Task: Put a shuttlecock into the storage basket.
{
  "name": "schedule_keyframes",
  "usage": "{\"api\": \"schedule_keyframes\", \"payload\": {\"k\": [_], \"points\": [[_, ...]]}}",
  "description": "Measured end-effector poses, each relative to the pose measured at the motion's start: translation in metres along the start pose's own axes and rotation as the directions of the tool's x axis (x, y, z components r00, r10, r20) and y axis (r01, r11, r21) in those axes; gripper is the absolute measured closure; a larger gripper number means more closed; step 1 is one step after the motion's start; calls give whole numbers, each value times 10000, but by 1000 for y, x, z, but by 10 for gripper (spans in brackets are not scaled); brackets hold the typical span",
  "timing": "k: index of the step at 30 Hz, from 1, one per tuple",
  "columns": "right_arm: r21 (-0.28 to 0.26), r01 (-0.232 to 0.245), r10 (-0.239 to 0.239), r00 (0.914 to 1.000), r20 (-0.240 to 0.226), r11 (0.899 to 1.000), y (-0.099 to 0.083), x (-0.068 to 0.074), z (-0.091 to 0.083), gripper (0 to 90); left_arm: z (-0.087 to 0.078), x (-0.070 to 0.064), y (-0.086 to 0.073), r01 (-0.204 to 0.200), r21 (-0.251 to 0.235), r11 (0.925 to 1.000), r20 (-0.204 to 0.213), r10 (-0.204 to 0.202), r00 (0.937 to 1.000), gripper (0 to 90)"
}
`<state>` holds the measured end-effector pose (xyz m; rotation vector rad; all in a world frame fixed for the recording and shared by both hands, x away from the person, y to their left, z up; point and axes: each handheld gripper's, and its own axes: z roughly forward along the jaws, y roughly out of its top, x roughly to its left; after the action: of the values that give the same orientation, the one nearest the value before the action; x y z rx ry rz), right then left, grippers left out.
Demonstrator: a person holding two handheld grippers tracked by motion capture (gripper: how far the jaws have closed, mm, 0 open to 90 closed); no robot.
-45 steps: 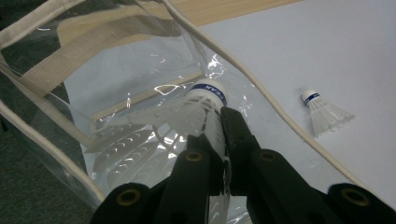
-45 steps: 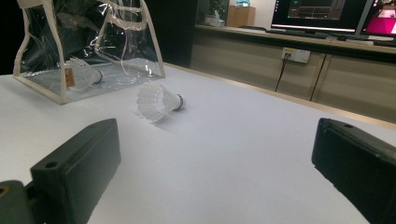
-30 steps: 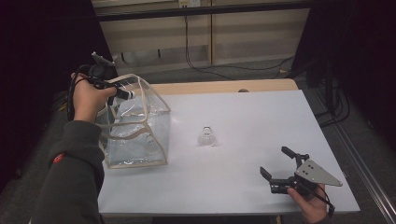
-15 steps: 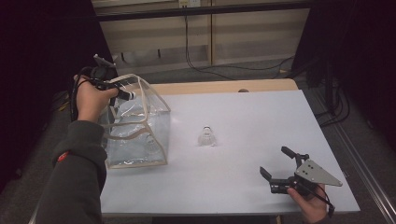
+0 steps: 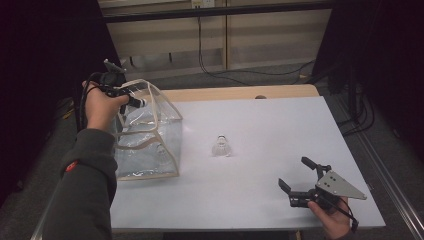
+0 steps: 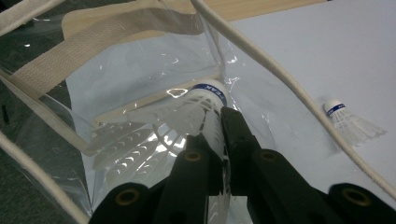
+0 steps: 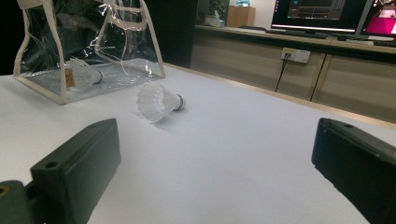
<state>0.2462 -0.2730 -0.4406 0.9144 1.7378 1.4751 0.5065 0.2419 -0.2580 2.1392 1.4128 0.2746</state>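
A clear plastic bag (image 5: 150, 145) with cream trim stands at the table's left. My left gripper (image 5: 136, 101) hangs over its open top, shut on a white shuttlecock (image 6: 187, 112) whose cork points into the bag; the jaws (image 6: 215, 126) pinch it just behind the blue band. Another shuttlecock (image 5: 160, 152) lies inside the bag (image 7: 42, 88), also seen through its wall (image 7: 84, 72). A third shuttlecock (image 5: 220, 146) lies on the white table mid-way across (image 7: 156, 101) (image 6: 348, 119). My right gripper (image 5: 292, 172) rests open near the front right, nothing between its jaws (image 7: 217, 144).
The white table top (image 5: 280, 125) has a wooden strip along its far edge (image 5: 240, 93). Cables run over the floor behind it. The bag's cream handle straps (image 6: 261, 60) arch over the opening by the left gripper. Monitors (image 7: 322, 14) stand on a far counter.
The left gripper with its shuttlecock has edged slightly right over the bag's mouth. The right gripper has stayed where it was.
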Motion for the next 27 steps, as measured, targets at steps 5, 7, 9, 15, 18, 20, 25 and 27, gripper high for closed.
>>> {"api": "schedule_keyframes", "payload": {"k": [5,7,9,15,18,20,25,27], "points": [[11,-5,5,10000,-3,10000,0,0,0,14,1,1,0,51,43,10000,-40,-51,10000,880],[-1,-4,4,10000,-21,10000,0,0,0,15,2,2,-1,38,27,10000,-79,-38,10000,879],[-4,8,-8,10000,-13,10000,0,0,0,14,4,2,-1,56,50,10000,-74,-55,10000,880],[3,23,-23,10000,20,10000,0,0,0,15,7,2,-2,93,20,10000,-108,-92,9999,880],[8,18,-18,10000,23,10000,0,0,0,14,9,2,-2,50,74,10000,-174,-49,9998,880],[21,11,-11,10000,8,10000,0,0,0,14,9,2,-2,7,84,10000,-186,-5,9998,880],[40,-6,6,10000,-24,10000,0,0,0,14,12,2,-1,15,13,10000,-222,-15,9998,879],[43,-7,7,10000,-12,10000,0,0,0,14,13,2,-1,-23,10,10000,-230,23,9997,878]]}}
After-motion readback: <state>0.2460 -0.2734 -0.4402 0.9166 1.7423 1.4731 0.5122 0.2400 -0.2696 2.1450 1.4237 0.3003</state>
